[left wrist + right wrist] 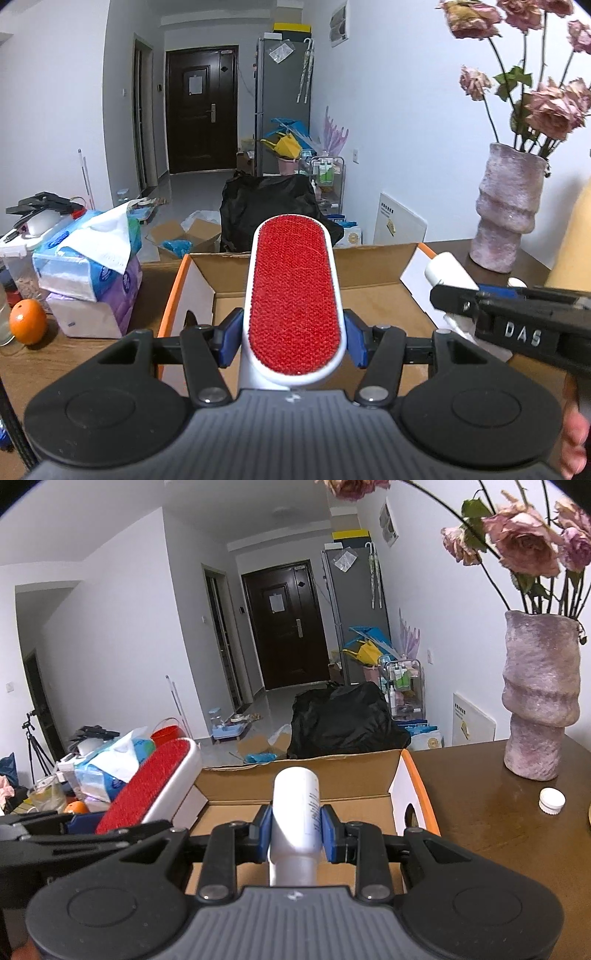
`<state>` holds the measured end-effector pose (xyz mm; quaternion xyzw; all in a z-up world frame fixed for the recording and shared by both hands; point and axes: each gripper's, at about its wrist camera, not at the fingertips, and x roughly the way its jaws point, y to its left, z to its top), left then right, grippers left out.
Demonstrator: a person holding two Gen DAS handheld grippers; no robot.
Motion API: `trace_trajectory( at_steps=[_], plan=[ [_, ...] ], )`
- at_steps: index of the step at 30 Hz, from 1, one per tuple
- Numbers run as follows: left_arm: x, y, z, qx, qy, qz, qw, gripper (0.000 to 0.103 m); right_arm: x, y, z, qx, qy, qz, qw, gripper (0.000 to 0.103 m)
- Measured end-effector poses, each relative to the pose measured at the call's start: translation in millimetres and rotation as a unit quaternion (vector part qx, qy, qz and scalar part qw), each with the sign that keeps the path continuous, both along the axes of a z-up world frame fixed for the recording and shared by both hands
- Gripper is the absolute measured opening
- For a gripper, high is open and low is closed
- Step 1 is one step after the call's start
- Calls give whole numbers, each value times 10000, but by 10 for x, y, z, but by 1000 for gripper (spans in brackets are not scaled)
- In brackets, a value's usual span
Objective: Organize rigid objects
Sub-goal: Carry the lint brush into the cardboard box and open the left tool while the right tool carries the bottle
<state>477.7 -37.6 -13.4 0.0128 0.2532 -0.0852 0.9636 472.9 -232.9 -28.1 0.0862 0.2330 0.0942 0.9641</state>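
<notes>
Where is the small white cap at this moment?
In the right wrist view the white cap lies alone on the brown table, right of the cardboard box, just in front of the pink vase.

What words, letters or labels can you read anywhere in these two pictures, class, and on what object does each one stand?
"DAS": raised white letters on the side of the right gripper, seen in the left wrist view.
White bottle held by the right gripper: dark print down its side, too blurred to read.
Tissue pack: blue printing, too blurred to read.
White board leaning on the wall: small print, too small to read.
</notes>
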Motion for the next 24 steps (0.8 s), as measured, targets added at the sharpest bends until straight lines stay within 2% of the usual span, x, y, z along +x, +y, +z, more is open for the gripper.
trace_trajectory(
  at_steps=[13, 20, 22, 23, 24],
  plan=[
    [490, -49, -133, 182, 98, 112, 9997, 58, 426, 95, -171, -233, 319, -38, 9992, 27],
    [592, 43, -198, 130, 364, 159, 9991, 59, 493, 110, -221, -307, 461, 20, 9985, 27],
    [556, 39, -171, 175, 306, 199, 9992, 77, 491, 111, -223, -333, 511, 26, 9981, 27],
    [521, 35, -145, 182, 238, 221, 9993, 91, 492, 110, -224, -337, 542, 27, 9980, 27],
    [476, 35, -114, 204, 141, 246, 9994, 101, 497, 114, -220, -345, 570, 22, 9978, 28]
  ],
)
